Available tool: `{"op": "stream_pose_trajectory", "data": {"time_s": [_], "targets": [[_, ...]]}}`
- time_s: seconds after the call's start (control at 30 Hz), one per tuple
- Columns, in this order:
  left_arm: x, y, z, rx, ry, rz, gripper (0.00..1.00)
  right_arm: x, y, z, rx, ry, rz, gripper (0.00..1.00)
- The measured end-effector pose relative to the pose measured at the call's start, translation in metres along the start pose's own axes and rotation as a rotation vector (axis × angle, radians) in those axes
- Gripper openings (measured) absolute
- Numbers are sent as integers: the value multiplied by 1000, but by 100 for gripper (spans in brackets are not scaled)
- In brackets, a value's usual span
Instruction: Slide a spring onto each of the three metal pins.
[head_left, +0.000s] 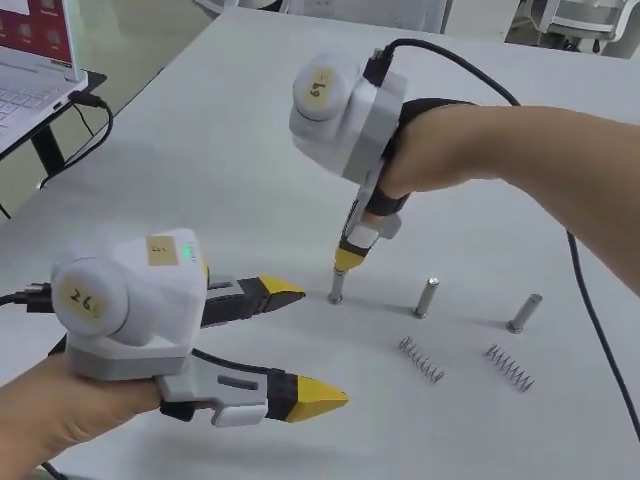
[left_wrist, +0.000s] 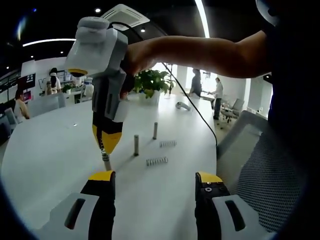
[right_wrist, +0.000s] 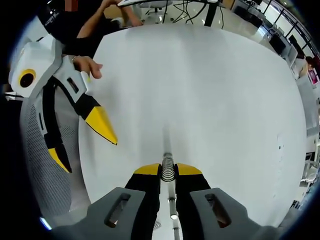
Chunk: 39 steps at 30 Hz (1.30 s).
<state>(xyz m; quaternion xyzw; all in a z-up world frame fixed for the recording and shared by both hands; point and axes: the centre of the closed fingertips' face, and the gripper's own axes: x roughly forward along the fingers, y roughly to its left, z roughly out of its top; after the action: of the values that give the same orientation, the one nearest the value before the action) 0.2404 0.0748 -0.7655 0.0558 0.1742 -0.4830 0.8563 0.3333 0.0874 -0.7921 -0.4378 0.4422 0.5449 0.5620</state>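
Three short metal pins stand upright in a row on the white table: the left pin (head_left: 336, 292), the middle pin (head_left: 427, 297) and the right pin (head_left: 524, 313). My right gripper (head_left: 345, 262) points straight down over the left pin, shut on a spring (right_wrist: 168, 172) whose lower end reaches the pin's top (left_wrist: 106, 162). Two more springs (head_left: 421, 359) (head_left: 509, 367) lie loose in front of the other pins. Nearer me, at the lower left, my left gripper (head_left: 322, 345) is open and holds nothing.
A laptop (head_left: 30, 60) sits on a side stand at the far left, with a black cable (head_left: 95, 120) hanging from it. The right gripper's cable (head_left: 590, 310) trails across the table on the right. In the left gripper view, people and a plant (left_wrist: 150, 82) stand far behind.
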Motion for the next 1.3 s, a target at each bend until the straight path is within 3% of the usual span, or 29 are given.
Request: {"op": "stream_pose_trajectory", "data": {"time_s": [0.63,1.3], "targets": [[-1,1,-2,-1,2,2,60,29,10,-12,19,37,17,8],[-1,0,-2,-2,1,1,60,39,15,-14,17,31,35,9]]}}
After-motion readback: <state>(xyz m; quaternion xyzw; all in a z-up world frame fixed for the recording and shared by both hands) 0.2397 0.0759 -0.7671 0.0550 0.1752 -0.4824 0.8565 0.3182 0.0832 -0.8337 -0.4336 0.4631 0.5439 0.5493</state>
